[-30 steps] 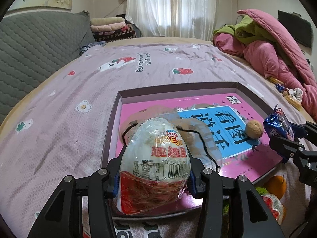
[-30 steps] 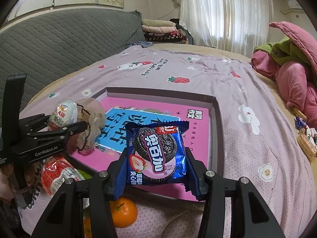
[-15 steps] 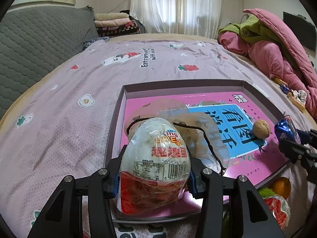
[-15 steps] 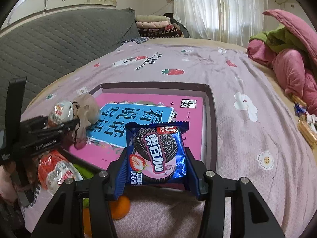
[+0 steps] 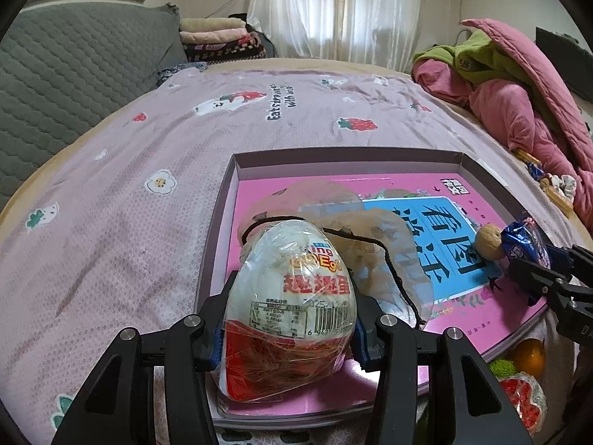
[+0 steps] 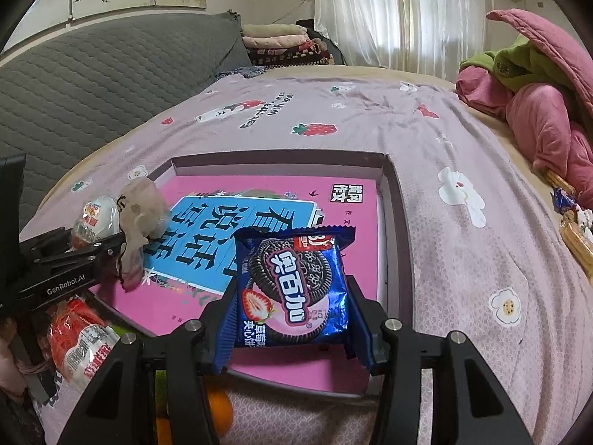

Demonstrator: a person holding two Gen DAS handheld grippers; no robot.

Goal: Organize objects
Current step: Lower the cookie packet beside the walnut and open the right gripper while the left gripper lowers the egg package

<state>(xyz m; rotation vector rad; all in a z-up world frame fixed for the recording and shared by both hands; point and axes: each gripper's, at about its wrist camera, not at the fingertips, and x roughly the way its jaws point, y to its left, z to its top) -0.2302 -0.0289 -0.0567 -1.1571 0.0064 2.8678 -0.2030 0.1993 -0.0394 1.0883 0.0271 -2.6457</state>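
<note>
The left gripper (image 5: 291,324) is clamped on a toy egg (image 5: 292,296) wrapped in clear crinkly plastic, and it holds the egg over the near left corner of the box (image 5: 344,157) that sits on the bed. The egg looks light and hard, like a hollow shell, so I think it could crack if squeezed too much. The wrap is shiny and may be slippery, so the fat middle, where the pads press now, seems the best place to hold it. The right gripper (image 6: 292,306) is clamped on a blue cookie pack (image 6: 294,283), one pad on each side edge, over the near edge of the box. The pack looks light and soft, and it bends a little at the sides. The cookies inside would likely break if pinched hard, so a gentle hold on the side edges looks right to me. Inside the box lies a pink book (image 6: 365,244) flat on the bottom. A thin see-through pouch (image 5: 333,218) with a black string rests on it near the left edge, and a walnut (image 5: 489,241) sits by the near right part. An orange (image 5: 528,356) and a red snack bag (image 6: 79,348) lie on the bed just outside the near edge
</note>
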